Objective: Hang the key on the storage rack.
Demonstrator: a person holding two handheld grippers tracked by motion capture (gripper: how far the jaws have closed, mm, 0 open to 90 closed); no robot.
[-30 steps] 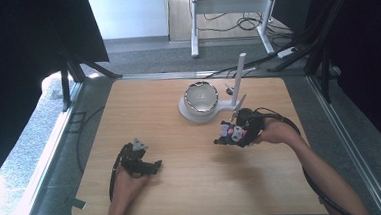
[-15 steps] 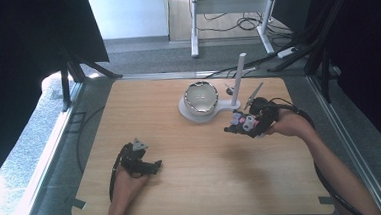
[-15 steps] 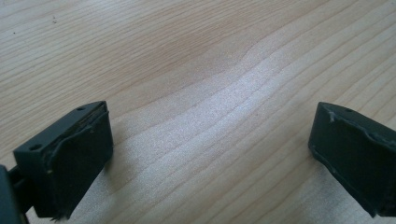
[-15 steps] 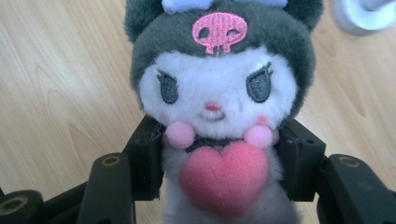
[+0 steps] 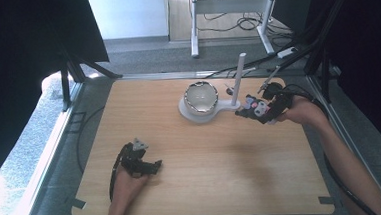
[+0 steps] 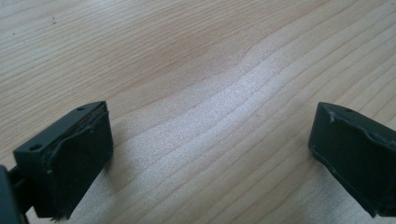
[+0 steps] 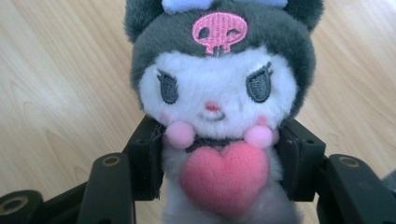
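Clearly the right gripper (image 5: pixel 253 111) is pinching a small plush doll (image 7: pixel 215 93) by its body, the two black jaws pressing in on either side just under the head, beside the pink pompoms and the pink heart on its chest. In the high view the plush doll (image 5: pixel 256 106) is hanging above the worktop (image 5: pixel 193 187), off the wood, just beside the white stand's upright post (image 5: pixel 238 79) and near the bowl (image 5: pixel 201 98).

The toy is looking light and soft: the fur is giving way where the pads are squeezing it, so it is probably not going to slip or break, though it may sag or twist if held by an ear or the head alone. The waist, where it is being held now, seems the sensible place, since the large head is resting above the jaws and keeping it from sliding through.

The bowl is sitting on the round base of the white stand, and it is looking empty, with a pale inside and a shiny rim.

The left gripper (image 6: pixel 210 154) is resting low on the near side of the worktop, its jaws spread wide with nothing between them but bare wood.
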